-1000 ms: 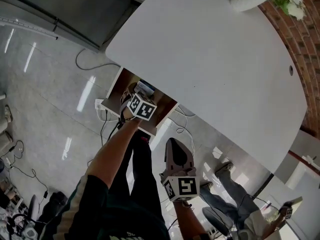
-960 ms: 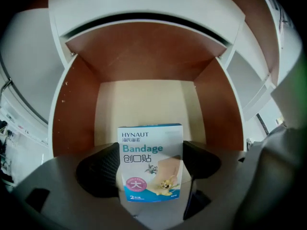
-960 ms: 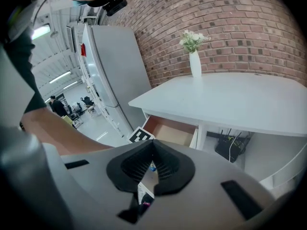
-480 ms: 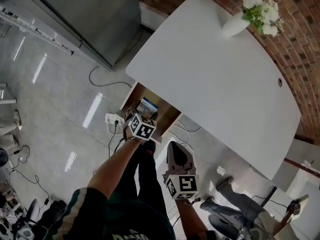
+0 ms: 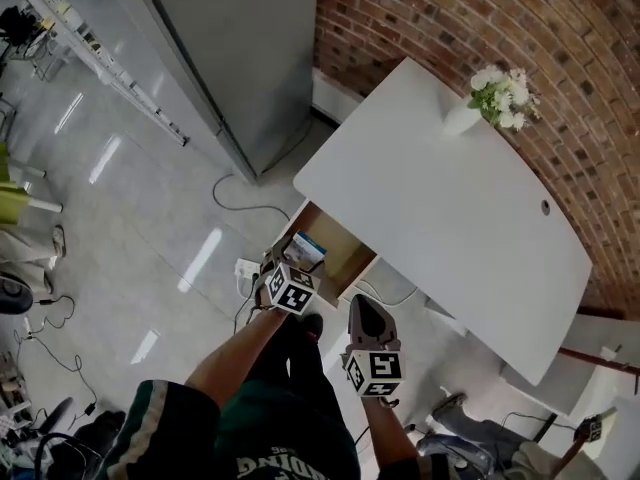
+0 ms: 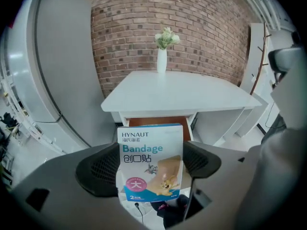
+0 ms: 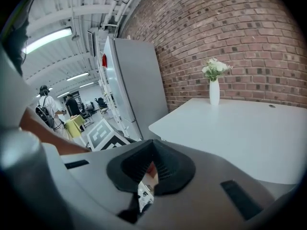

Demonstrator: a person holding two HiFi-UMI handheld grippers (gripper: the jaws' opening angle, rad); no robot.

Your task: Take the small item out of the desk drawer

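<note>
A white and blue bandage packet [image 6: 150, 147] stands upright between the jaws of my left gripper [image 6: 149, 171], which is shut on it. In the head view the left gripper [image 5: 294, 264] holds the packet [image 5: 306, 251] over the front edge of the open wooden drawer [image 5: 345, 258] under the white desk [image 5: 450, 208]. The drawer [image 6: 158, 122] shows behind the packet. My right gripper [image 5: 363, 310] hangs below the desk's near edge, in front of the drawer. The right gripper [image 7: 151, 169] has its pads together, with nothing between them.
A white vase of flowers [image 5: 472, 110] stands at the desk's far corner by the brick wall [image 5: 520, 28]. A tall grey cabinet [image 5: 230, 48] stands left of the desk. A power strip and cables [image 5: 243, 266] lie on the floor. Another person's legs [image 5: 500, 453] show at bottom right.
The left gripper has drawn back out of the drawer with the packet in it. The head view has pulled back from the desk. The right gripper stays shut in front of the drawer.
</note>
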